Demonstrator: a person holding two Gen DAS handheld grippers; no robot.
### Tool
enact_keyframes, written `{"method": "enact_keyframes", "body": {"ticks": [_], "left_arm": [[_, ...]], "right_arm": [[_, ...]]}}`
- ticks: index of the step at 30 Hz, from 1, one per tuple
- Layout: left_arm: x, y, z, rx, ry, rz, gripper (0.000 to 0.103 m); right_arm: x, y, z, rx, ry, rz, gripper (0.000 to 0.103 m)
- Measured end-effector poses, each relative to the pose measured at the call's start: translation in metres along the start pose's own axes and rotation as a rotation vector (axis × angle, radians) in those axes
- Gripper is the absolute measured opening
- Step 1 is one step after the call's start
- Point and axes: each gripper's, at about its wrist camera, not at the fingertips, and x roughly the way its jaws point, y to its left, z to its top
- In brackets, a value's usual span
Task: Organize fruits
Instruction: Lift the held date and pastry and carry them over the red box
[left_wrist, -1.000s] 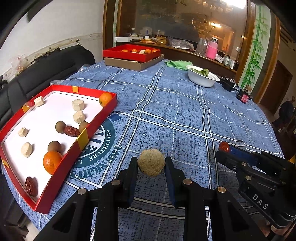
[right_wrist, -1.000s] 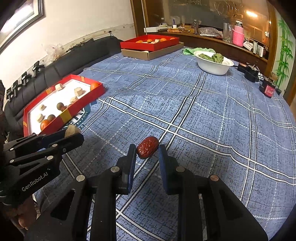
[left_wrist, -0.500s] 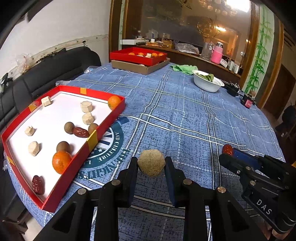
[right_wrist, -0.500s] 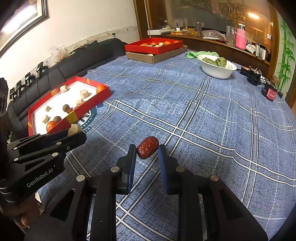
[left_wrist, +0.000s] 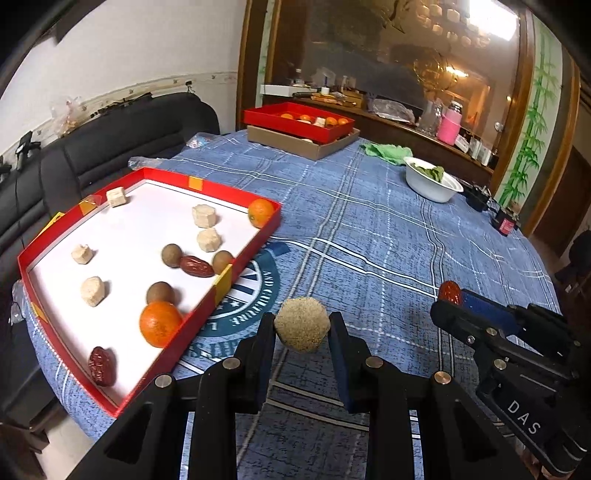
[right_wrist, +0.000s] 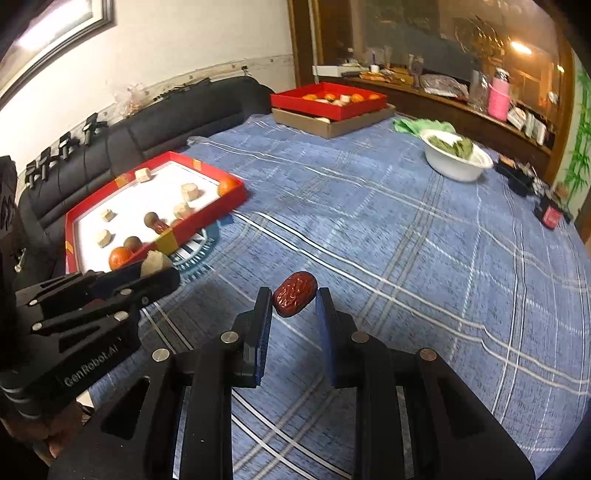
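Nearest, the left gripper (left_wrist: 302, 334) has its fingers clamped on a rough tan ball (left_wrist: 302, 324), held above the blue plaid tablecloth (left_wrist: 369, 236); the fingers hide the ball's flanks. Beside it, the right gripper (right_wrist: 294, 301) pinches a wrinkled red date (right_wrist: 295, 293) between blue-padded fingers, also above the cloth. Seen from the left camera, only the date's tip pokes past the right gripper's dark body. Just left of the grippers lies a red tray (left_wrist: 236, 260) with a white floor, its near corner covering part of a round teal emblem (left_wrist: 255, 295) printed on the cloth. Inside sit two oranges, three brown round fruits, two dates and several pale chunks whose kind is hard to tell. Farther off, a white bowl (left_wrist: 432, 184) holds green leaves, with a green cloth (left_wrist: 388, 151) behind it. At the table's far edge a second red tray (left_wrist: 295, 122) rests on a brown cardboard box (left_wrist: 303, 144); its contents are too small to name beyond orange and pale shapes.
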Motion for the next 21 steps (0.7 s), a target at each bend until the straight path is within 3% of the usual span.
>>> {"method": "enact_keyframes", "body": {"ticks": [21], "left_arm": [[-0.028, 0.059, 0.015, -0.123, -0.075, 0.049, 0.028]], "right_arm": [[0.018, 0.071, 0.036, -0.234, 0.043, 0.030, 0.023]]}}
